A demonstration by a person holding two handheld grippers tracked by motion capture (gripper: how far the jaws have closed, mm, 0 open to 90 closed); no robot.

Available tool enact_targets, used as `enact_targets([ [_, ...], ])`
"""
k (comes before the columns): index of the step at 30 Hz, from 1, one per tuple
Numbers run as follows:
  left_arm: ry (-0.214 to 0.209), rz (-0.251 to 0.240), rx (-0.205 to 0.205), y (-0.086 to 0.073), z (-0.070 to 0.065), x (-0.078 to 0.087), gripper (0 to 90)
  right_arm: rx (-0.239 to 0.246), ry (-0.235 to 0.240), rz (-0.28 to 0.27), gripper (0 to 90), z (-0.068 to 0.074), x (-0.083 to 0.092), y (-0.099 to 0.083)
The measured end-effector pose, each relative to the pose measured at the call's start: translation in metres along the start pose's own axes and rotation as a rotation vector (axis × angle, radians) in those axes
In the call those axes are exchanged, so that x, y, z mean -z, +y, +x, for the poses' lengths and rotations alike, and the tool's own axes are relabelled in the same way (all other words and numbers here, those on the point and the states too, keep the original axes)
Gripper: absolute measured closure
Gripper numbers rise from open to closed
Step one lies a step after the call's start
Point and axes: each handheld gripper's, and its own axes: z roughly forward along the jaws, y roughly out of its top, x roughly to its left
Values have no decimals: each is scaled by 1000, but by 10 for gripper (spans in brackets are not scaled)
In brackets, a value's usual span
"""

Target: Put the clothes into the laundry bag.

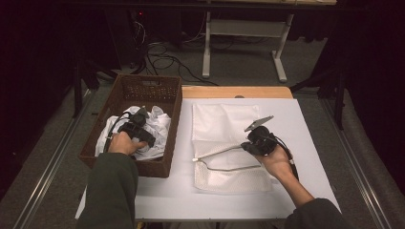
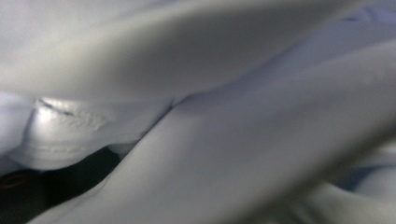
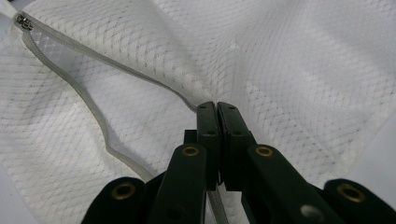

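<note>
The mesh bag [image 1: 224, 143] is white, woven in a fine diamond net pattern, with a pale grey zipper tape [image 3: 88, 100] along its opening and a small silver-coloured slider [image 3: 22, 22] at the end. The right gripper [image 3: 217, 109] is black, with brass-coloured rivets on its jaws and a grey plate on top. The basket [image 1: 160, 169] is dark brown wicker — an open lattice shows along its far wall. The cloth [image 1: 157, 125] in it is plain white, bluish-grey in its shadowed folds. The left gripper [image 1: 138, 128] is black. The surface [image 1: 191, 200] is white, with a light wood edge at the far side. Both sleeves [image 1: 112, 191] are dark olive green.
</note>
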Motion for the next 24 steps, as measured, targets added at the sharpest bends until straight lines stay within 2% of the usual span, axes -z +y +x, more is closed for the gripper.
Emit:
enact_targets([
  [4,-7,1,-10,0,-4,4,206,-8,-3,-1,892,-1,0,2],
  [9,-34,-1,-46,-1,-7,10,459,5,-3,4,892,2,0,2],
  [11,-46,-1,-50,-1,-6,12,570,4,1,-7,892,2,3,3],
  [14,-47,-18,-32,-2,-4,18,687,-2,2,-12,892,-1,7,2],
  [18,-11,-72,-24,-6,-7,29,742,6,4,-9,892,-3,12,2],
  [21,-8,-105,-21,-9,-8,40,750,10,1,-14,892,-4,16,5],
  [24,-22,-122,-24,-15,-11,51,755,19,1,-16,892,-4,17,7],
])
